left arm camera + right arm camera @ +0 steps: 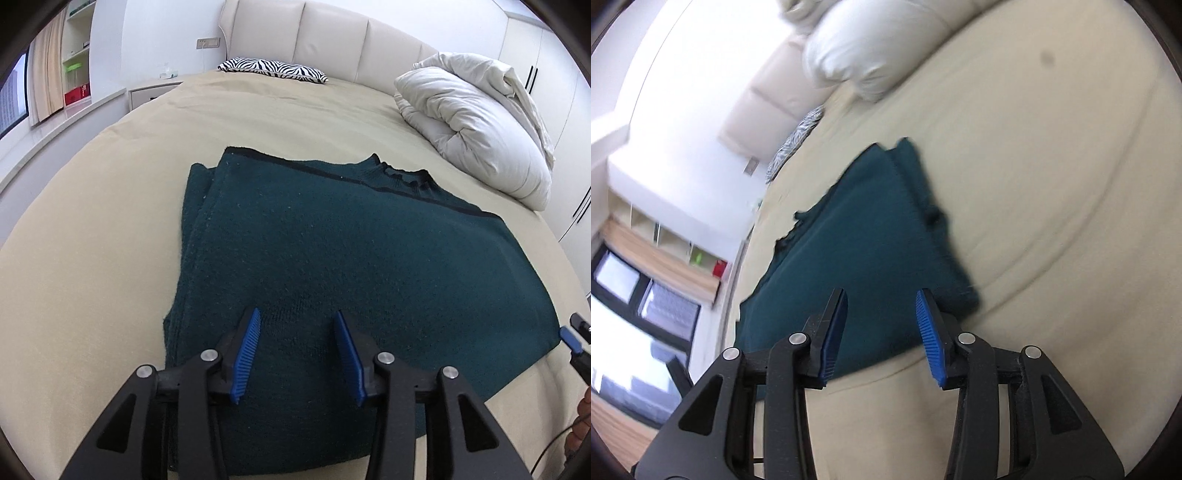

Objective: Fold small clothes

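Observation:
A dark green knitted sweater (332, 258) lies flat on the beige bed (92, 258), its sides folded in and its collar at the far edge. My left gripper (297, 321) is open and empty, hovering over the sweater's near hem. My right gripper (881, 302) is open and empty, tilted, just over the sweater's near right corner (857, 258). Its blue tip also shows at the right edge of the left wrist view (569, 338). The right wrist view is blurred.
A bundled white duvet (476, 122) lies at the far right of the bed. A zebra-print pillow (273, 69) sits by the padded headboard (332, 40). A window ledge and shelves run along the left wall (55, 92). Wardrobes stand at the right.

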`<state>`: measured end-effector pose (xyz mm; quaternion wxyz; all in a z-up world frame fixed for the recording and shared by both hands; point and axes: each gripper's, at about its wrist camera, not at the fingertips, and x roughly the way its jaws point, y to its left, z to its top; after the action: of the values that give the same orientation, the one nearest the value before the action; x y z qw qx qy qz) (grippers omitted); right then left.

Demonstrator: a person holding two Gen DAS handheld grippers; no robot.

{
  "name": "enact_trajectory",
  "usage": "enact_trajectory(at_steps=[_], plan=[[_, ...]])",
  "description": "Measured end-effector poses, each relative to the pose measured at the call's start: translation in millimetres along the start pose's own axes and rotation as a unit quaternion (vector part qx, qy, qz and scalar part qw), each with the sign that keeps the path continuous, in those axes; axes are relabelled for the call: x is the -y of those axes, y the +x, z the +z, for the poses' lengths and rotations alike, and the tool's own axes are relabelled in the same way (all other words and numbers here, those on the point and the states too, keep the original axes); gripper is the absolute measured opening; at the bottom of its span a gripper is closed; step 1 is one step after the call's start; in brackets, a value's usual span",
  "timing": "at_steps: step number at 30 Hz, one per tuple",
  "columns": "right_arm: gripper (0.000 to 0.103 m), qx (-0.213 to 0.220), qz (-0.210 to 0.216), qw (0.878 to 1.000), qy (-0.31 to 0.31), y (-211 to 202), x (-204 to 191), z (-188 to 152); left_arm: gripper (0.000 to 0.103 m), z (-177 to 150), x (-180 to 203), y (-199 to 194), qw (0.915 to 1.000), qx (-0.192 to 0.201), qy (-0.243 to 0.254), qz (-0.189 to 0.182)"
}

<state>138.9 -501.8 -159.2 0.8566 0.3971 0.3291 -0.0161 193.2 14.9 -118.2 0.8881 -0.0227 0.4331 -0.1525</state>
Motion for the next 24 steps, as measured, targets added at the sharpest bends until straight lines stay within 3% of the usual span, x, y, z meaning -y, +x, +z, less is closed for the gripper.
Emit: enact_trajectory(at_steps=[6, 9, 11, 13, 15, 19, 24], plan=[[0.040, -0.042, 0.029, 0.997, -0.058, 38.0, -57.7, -3.8, 0.046, 0.3, 0.7, 2.8, 1.0000, -0.003, 0.006, 0.003], [0.041, -0.062, 0.019, 0.995, -0.076, 58.4, -67.5, -5.2, 0.046, -0.1, 1.7, 3.5, 0.9999, -0.002, 0.009, 0.007], [0.048, -0.078, -0.003, 0.994, -0.078, 70.7, -64.2, -6.0, 0.047, -0.3, 2.4, 3.7, 0.9999, -0.001, 0.010, 0.008], [0.048, -0.090, -0.030, 0.993, -0.067, 77.4, -48.9, -6.0, 0.047, -0.2, 3.0, 4.0, 0.9999, -0.001, 0.012, 0.009], [0.048, -0.079, -0.014, 0.995, -0.052, 70.3, -40.2, -3.4, 0.047, -0.3, 3.0, 4.1, 0.9999, 0.000, 0.012, 0.009], [0.049, -0.018, -0.020, 0.999, -0.024, 35.7, -17.2, 7.0, 0.047, 0.0, 3.6, 4.4, 0.9998, 0.000, 0.014, 0.012], [0.049, 0.007, -0.050, 0.999, 0.005, 14.9, 19.5, 32.1, 0.047, -0.3, 3.1, 4.4, 0.9999, -0.001, 0.012, 0.009]])
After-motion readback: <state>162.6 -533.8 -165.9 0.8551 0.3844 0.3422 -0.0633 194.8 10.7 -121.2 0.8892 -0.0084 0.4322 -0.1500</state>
